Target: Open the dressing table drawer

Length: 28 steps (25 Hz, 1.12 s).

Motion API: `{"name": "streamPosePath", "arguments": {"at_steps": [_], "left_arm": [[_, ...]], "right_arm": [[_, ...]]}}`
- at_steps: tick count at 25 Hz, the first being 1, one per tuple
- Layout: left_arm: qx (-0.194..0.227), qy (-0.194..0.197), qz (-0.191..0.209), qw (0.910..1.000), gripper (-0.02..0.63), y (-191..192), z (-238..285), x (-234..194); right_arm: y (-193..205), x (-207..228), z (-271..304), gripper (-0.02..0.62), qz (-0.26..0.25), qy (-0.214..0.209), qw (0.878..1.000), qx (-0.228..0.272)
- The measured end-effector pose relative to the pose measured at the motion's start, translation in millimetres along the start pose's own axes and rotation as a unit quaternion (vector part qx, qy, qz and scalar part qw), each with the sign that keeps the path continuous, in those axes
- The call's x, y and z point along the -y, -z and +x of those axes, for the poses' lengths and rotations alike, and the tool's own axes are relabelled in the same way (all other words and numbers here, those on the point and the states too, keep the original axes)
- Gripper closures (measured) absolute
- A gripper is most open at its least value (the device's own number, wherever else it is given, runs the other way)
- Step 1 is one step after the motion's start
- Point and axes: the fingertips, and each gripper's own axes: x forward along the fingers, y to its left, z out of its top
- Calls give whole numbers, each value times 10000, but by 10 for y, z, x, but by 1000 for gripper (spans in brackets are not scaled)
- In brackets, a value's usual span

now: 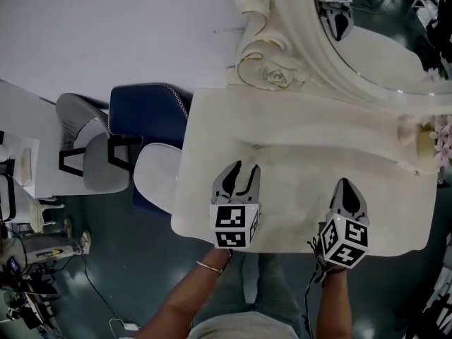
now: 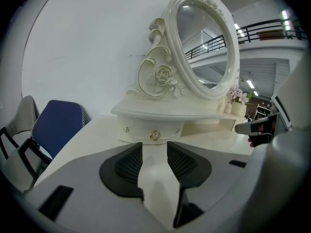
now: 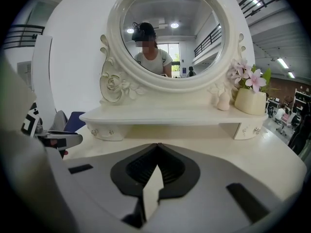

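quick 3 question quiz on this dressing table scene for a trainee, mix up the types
1. True or false: the left tongs are touching the drawer.
2. Which tongs are shut: A the left tongs, B the right tongs, C both?
3. Fill in: in the right gripper view, the flower pot stands at the ___ end of the shelf.

Key: 1 false; 2 B; 3 right

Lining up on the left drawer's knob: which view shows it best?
The left gripper view: the gold knob sits centred on the drawer, straight beyond the open left gripper. The right gripper view shows that drawer small, off to one side. In the head view the shelf mostly hides it.
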Motion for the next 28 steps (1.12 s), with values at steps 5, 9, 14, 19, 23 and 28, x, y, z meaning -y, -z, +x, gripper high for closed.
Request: {"name": "streamPosePath", "arguments": {"at_steps": [5, 9, 14, 19, 23, 28], "left_arm": [[-47, 53, 74, 9999, 443, -24, 133, 45], [-97, 60, 137, 9998, 443, -25, 245, 52], [-160, 30, 170, 9997, 443, -37, 362, 58], [-206, -58, 214, 9995, 443, -70, 463, 49], [-185, -130, 223, 9995, 443, -99, 521, 44], [-135, -254, 203, 9994, 443, -123, 544, 29]], "right_arm": [[6, 95, 10, 588, 54, 89, 9999, -42], [27, 194, 24, 588, 130, 187, 9997, -77], [68, 294, 38, 588, 246, 290, 9992, -134], [105, 361, 58, 588, 333, 357, 9986, -198], [102, 400, 93, 588, 361, 381, 9984, -221], [95, 414, 131, 588, 387, 377, 9983, -239]]}}
